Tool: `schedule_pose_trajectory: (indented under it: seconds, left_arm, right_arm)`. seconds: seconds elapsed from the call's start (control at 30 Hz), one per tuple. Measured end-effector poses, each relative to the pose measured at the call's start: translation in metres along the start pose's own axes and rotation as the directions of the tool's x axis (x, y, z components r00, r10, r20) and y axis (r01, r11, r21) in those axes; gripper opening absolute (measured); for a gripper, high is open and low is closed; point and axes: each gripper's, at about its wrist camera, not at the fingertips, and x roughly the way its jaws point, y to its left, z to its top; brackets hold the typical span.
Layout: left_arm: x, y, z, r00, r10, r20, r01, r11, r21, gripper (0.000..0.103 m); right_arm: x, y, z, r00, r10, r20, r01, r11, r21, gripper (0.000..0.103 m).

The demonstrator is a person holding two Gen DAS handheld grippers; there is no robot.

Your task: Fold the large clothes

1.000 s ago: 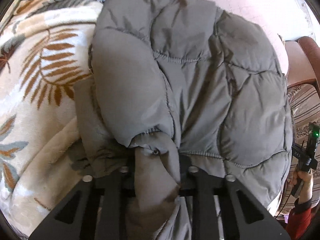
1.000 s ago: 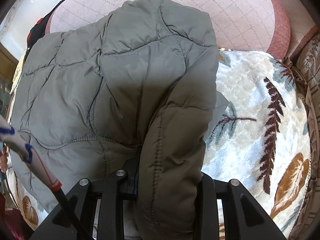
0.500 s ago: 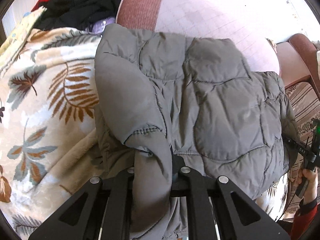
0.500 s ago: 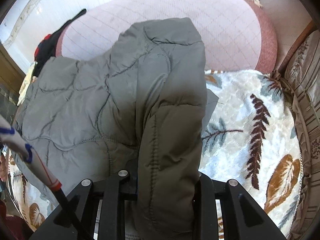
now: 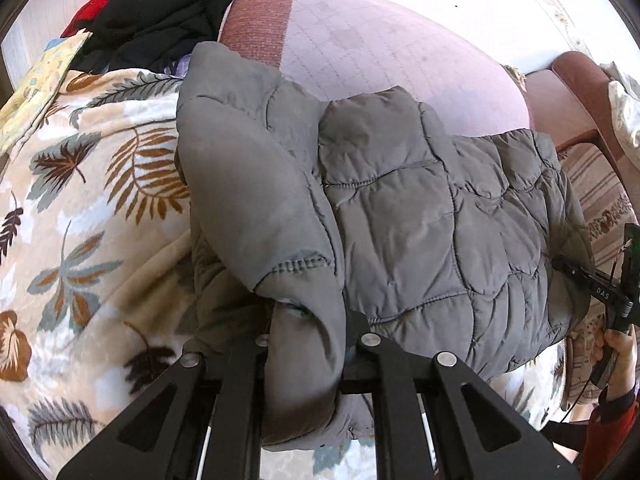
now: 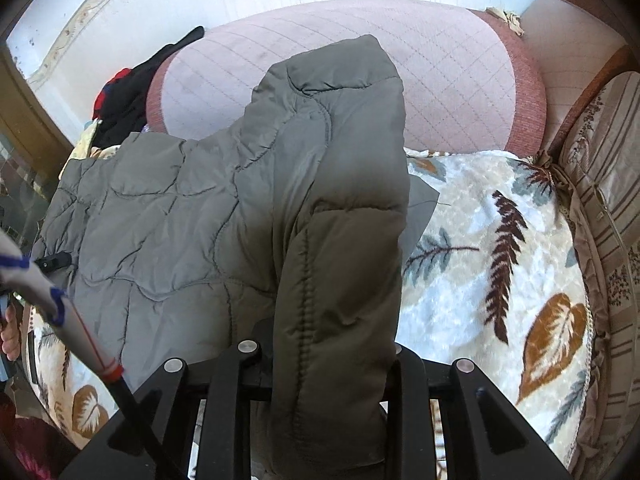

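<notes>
A grey quilted puffer jacket (image 5: 420, 220) lies spread over a leaf-patterned blanket (image 5: 80, 220). My left gripper (image 5: 308, 332) is shut on a bunched cuff end of the jacket, which drapes over the fingertips and hides them. In the right wrist view the same jacket (image 6: 180, 220) stretches to the left. My right gripper (image 6: 328, 344) is shut on a thick padded fold that hangs over the jaws. Both held ends are raised above the blanket (image 6: 500, 280), and the jacket slopes down and away from them.
A pink quilted cushion (image 5: 380, 48) lies beyond the jacket. Dark and red clothes (image 5: 160, 12) are piled at its far left. A striped sofa cushion (image 6: 608, 200) borders the right. A person's hand (image 5: 616, 344) shows at the right edge.
Both grippers have risen with the jacket ends in them. The jacket looks smaller, and more of the pink cushion and the clothes pile has come into view.
</notes>
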Motion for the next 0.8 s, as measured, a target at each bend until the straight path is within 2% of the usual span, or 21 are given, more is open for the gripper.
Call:
schedule_pose_trajectory:
  seconds: [0.47, 0.57, 0.8]
  left_arm:
    - [-0.037, -0.034, -0.052, 0.999, 0.01, -0.034, -0.008, 0.999, 0.053, 0.011]
    - [-0.034, -0.031, -0.061, 0.999, 0.021, -0.035, -0.02, 0.999, 0.041, 0.011]
    - [0.002, -0.003, -0.086, 0.993, 0.115, -0.037, -0.115, 0.993, 0.001, 0.012]
  right_arm:
    - [-0.053, -0.009, -0.054, 1.0, -0.005, 0.003, 0.005, 1.0, 0.024, 0.026]
    - [-0.052, -0.01, -0.063, 1.0, -0.016, -0.008, 0.017, 1.0, 0.027, 0.026]
    - [-0.02, -0.016, -0.081, 0.996, -0.067, -0.058, 0.069, 0.997, 0.027, 0.026]
